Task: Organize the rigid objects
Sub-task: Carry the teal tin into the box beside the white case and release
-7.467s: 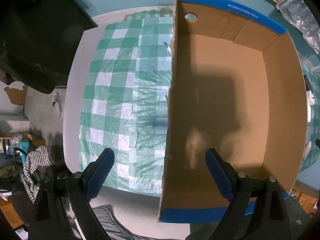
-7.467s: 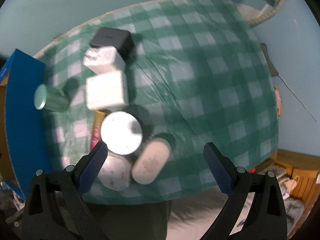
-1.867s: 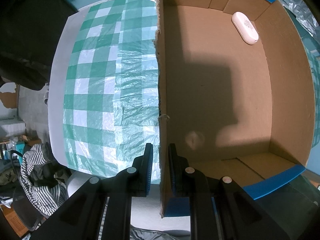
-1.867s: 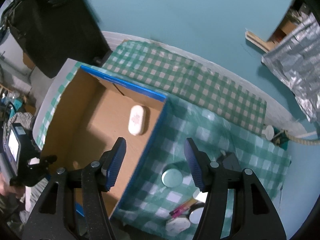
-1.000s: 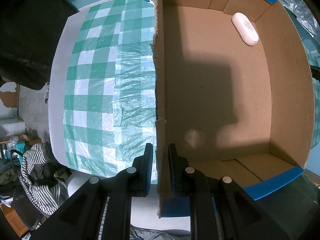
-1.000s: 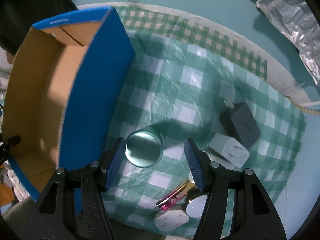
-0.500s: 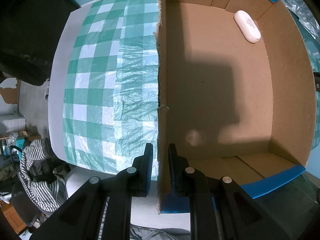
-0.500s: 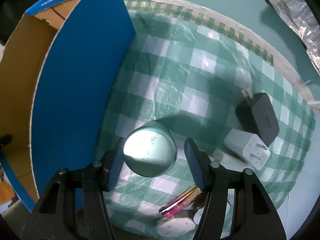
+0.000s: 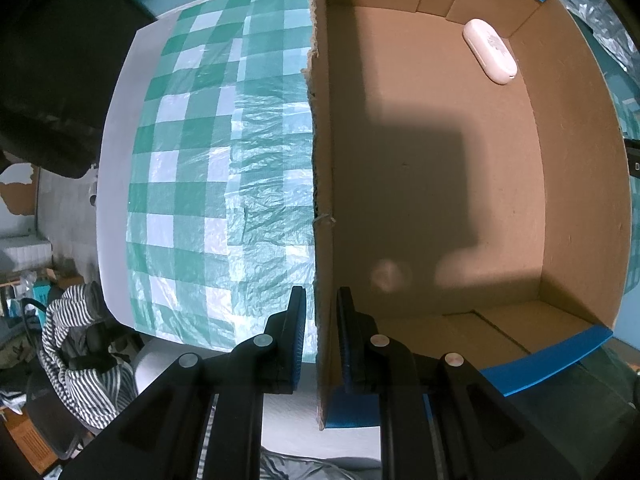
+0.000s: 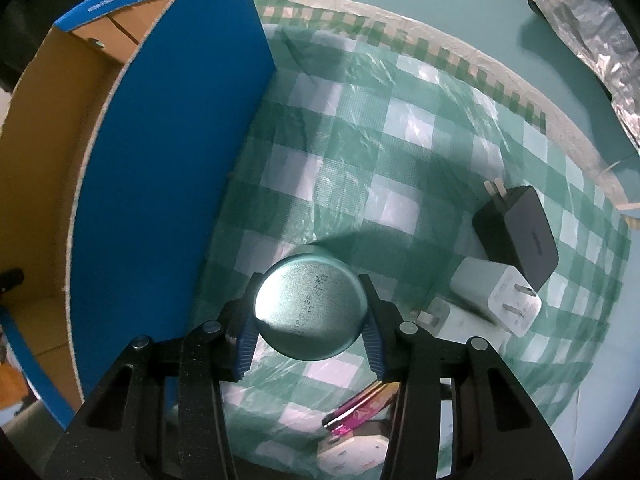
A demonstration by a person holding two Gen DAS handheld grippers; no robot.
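green tin (image 10: pixel 311 306) clamped in right gripper (image 10: pixel 310 330); left gripper (image 9: pixel 321 334) pinches cardboard box (image 9: pixel 324 160) wall.

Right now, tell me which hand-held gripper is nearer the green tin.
Right. The right hand-held gripper has its jaws around the green tin; the left hand-held gripper clamps the cardboard box wall.

Box (image 9: pixel 440 160): plain brown cardboard inside, bright blue outside w/ small white print on the rim. Case (image 9: pixel 489 51) in its far corner: off-white, faint speckle on top. Tablecloth (image 10: pixel 400 168): green-and-white check under a shiny clear film. Tin (image 10: pixel 311 307): pale metallic green, dark print on the lid. One charger (image 10: pixel 516 236) black, one charger (image 10: pixel 496 296) white. Gripper pads (image 10: pixel 245 336) dark blue, arms black. Pen-like thing (image 10: pixel 360 404): pink & gold.
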